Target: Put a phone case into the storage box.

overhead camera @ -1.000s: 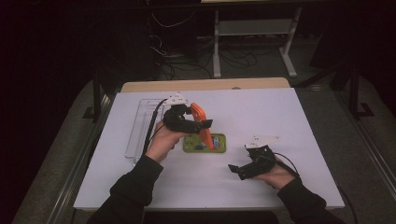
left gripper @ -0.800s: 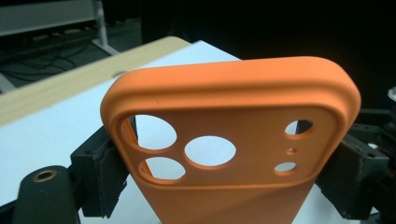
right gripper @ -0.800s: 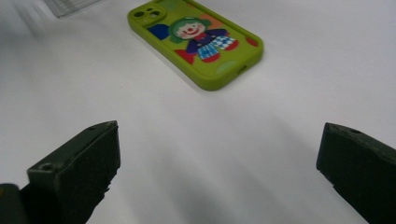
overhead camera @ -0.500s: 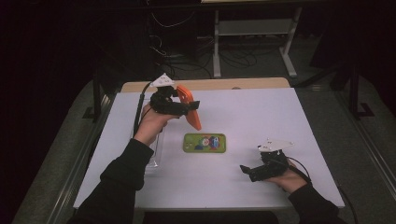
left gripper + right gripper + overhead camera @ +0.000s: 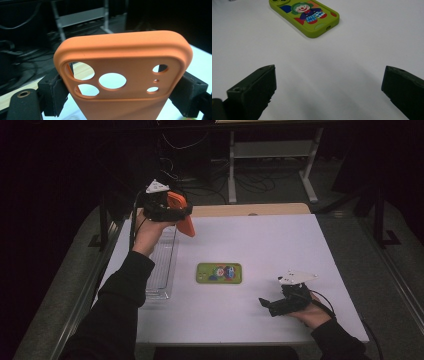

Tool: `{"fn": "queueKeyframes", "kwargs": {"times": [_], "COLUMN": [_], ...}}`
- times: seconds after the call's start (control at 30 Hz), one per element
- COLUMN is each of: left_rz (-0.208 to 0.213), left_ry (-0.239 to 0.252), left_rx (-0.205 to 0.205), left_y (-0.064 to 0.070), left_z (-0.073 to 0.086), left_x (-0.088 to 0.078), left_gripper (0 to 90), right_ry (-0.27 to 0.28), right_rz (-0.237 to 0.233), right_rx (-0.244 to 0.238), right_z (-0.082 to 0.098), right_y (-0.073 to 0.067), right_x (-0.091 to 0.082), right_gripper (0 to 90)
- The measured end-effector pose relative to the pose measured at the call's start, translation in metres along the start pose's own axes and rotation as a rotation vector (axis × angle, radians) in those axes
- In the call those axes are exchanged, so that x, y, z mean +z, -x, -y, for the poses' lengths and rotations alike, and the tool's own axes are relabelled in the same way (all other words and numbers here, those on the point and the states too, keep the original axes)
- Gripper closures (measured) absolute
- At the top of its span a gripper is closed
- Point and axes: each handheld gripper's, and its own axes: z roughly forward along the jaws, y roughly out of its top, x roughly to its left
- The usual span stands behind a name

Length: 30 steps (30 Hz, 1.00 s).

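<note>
Nearest the person, at the bench's (image 5: pixel 320 235) front right, lay the right gripper (image 5: pixel 267 304), low over the white top, jaws set wide apart with nothing between them, pointed toward the middle of the bench. Seen along those jaws in the right gripper view (image 5: pixel 328 92): bare white surface, then the green phone case (image 5: pixel 304 16) well beyond the tips, untouched. Farther in, near the centre, rested that green phone case (image 5: pixel 219 273), flat, picture side up with a cartoon clown on it, well apart from both grippers. To its left, along the bench's left edge, sat a clear plastic tray (image 5: pixel 162 270), long side running away from the person. Farther still, over the tray's far end and raised off the bench, hung the left gripper (image 5: pixel 186 215), jaws clamped on an orange phone case (image 5: pixel 181 214). In the left gripper view, gripped by its two long edges, one black jaw on each side, was that orange phone case (image 5: pixel 125 62), camera cut-outs open, rounded end pointing away from the gripper. Beyond the bench's far edge stood a grey table frame (image 5: pixel 270 155) and loose cables on a dark floor.
</note>
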Motion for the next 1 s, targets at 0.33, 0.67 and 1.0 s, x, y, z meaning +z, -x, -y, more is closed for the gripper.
{"fn": "queueKeyframes", "kwargs": {"times": [0.33, 0.67, 1.0], "left_rz": [-0.240, -0.383, -0.437], "left_ry": [-0.042, -0.093, -0.169], "left_rx": [-0.068, -0.110, -0.130], "left_y": [-0.037, -0.049, -0.055], "left_z": [0.010, 0.019, 0.034], "left_x": [0.003, 0.016, 0.033], "left_gripper": [14.1, 13.9, 13.7], "right_ry": [0.011, 0.021, 0.023], "right_rz": [-0.005, -0.006, -0.001], "right_rx": [-0.003, -0.005, -0.002], "right_z": [0.000, -0.001, 0.000], "right_y": [0.000, 0.002, 0.001], "right_x": [-0.002, -0.003, -0.005], "right_gripper": [0.0, 0.0, 0.0]}}
